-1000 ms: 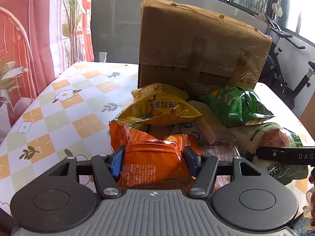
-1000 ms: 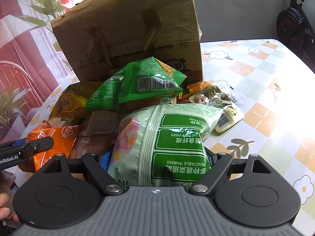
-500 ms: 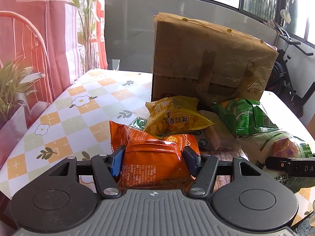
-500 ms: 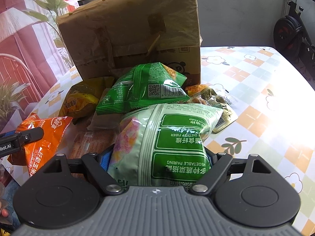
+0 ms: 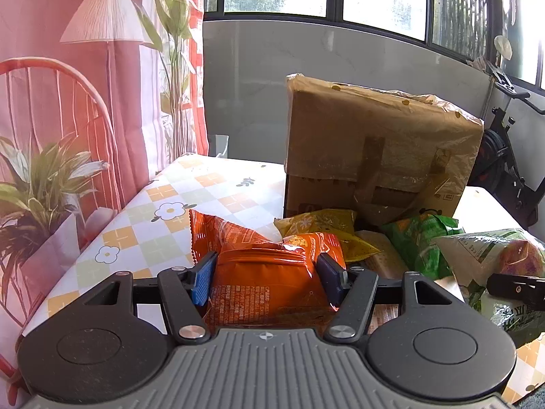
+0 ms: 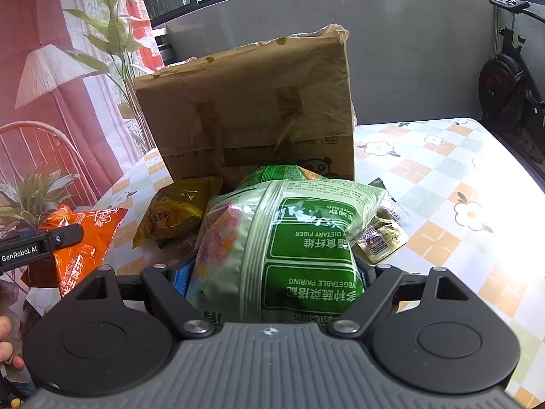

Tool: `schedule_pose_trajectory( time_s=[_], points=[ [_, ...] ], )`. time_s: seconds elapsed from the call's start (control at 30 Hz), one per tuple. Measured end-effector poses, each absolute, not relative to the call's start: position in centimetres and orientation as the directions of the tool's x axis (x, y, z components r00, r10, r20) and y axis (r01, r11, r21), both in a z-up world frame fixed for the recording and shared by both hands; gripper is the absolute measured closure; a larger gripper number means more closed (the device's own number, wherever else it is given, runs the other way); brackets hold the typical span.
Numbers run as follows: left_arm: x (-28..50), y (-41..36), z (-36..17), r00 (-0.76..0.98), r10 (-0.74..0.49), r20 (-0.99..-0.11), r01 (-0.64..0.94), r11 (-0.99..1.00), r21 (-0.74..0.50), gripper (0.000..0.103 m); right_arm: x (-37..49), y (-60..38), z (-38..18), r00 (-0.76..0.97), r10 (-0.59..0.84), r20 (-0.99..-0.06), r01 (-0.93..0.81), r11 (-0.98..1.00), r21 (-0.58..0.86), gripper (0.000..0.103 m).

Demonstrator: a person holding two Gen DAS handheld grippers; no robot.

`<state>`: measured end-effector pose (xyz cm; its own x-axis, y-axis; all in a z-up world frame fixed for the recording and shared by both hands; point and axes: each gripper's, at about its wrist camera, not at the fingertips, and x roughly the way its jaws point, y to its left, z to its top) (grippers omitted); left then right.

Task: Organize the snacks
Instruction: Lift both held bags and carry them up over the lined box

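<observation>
My left gripper [image 5: 267, 281] is shut on an orange snack bag [image 5: 262, 272] and holds it above the table. The bag also shows in the right wrist view [image 6: 87, 238]. My right gripper [image 6: 272, 279] is shut on a pale green vegetable-chip bag [image 6: 289, 238], lifted above the pile; it shows at the right of the left wrist view [image 5: 494, 252]. A yellow bag [image 5: 327, 231] and a dark green bag [image 5: 419, 238] lie in front of a cardboard box [image 5: 374, 150] covered in plastic film. The box also stands behind the pile in the right wrist view [image 6: 252, 109].
The table has a checked flower cloth [image 6: 442, 177]. Small clear snack packets [image 6: 381, 235] lie right of the pile. A pink curtain and a potted plant [image 5: 37, 187] stand at the left edge. An exercise bike [image 6: 504, 85] stands at the back right.
Both grippers have risen with their bags, and the pile and box now sit lower and farther. The orange bag has lifted clear of the pile.
</observation>
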<state>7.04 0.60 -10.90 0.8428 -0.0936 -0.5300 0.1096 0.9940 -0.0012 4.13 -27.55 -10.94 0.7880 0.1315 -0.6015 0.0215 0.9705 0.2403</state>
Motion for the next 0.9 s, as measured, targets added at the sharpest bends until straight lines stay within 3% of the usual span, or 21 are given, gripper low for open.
schedule_pose_trajectory(
  time_s=[0.9],
  points=[
    [9.3,0.4,-8.0,0.883,-0.118,-0.454,0.134,0.991,0.002,0.038,6.6,-28.1,-8.9,0.837,0.131,-0.531,-0.029,0.980,0.197,0.019]
  ],
)
